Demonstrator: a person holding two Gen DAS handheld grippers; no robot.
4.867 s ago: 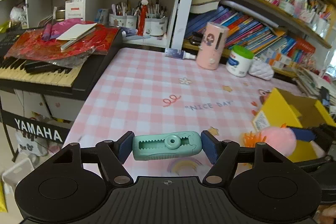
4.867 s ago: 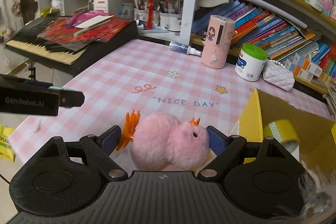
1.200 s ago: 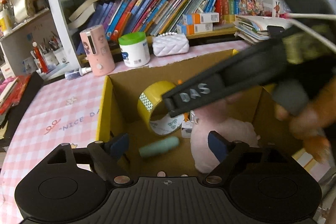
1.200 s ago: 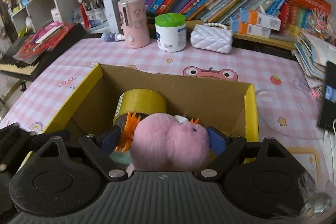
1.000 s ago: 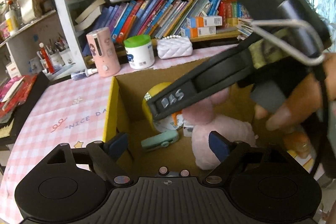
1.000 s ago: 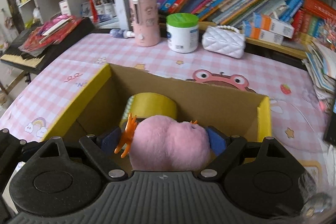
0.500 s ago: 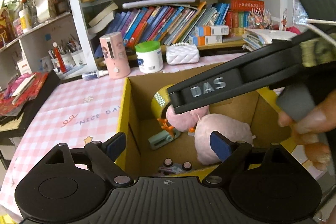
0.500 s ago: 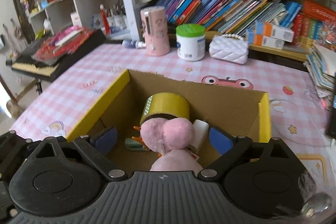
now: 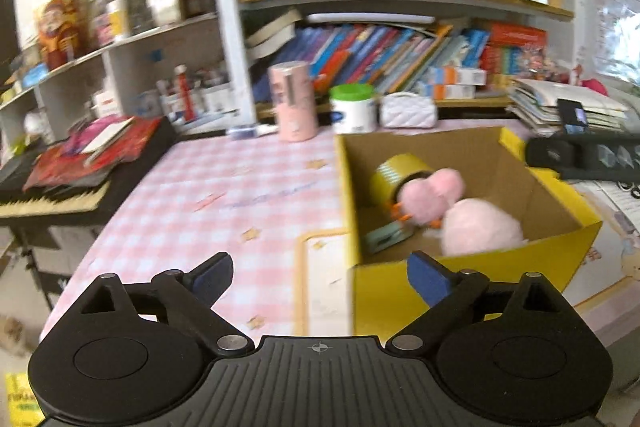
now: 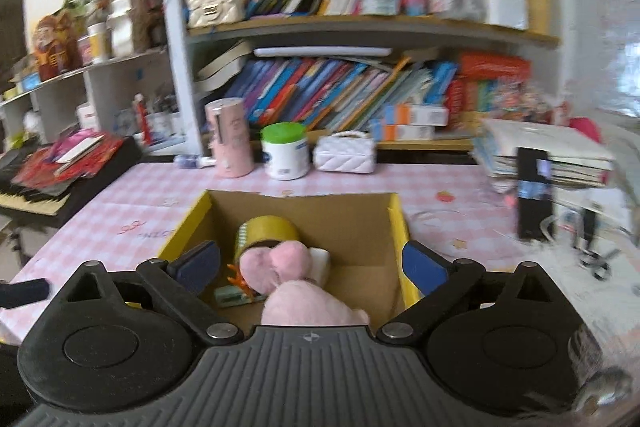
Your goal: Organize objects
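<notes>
Pink checked tablecloth (image 9: 248,187) before crowded bookshelves; a yellow cardboard box (image 9: 460,291) is filled.

Inside the box a pink plush toy (image 10: 280,267), a yellow tape roll (image 10: 266,229) and a mint green clip (image 9: 386,237) are seen. Both the left gripper (image 9: 320,273) and the right gripper (image 10: 310,263) have just been opening and are spread, with nothing pinched. The plush is judged soft and light, best taken around its body.

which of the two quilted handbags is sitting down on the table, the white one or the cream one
The white handbag, on the pink checked table beside the green-lidded jar. The cream handbag sits up on the bookshelf.
</notes>
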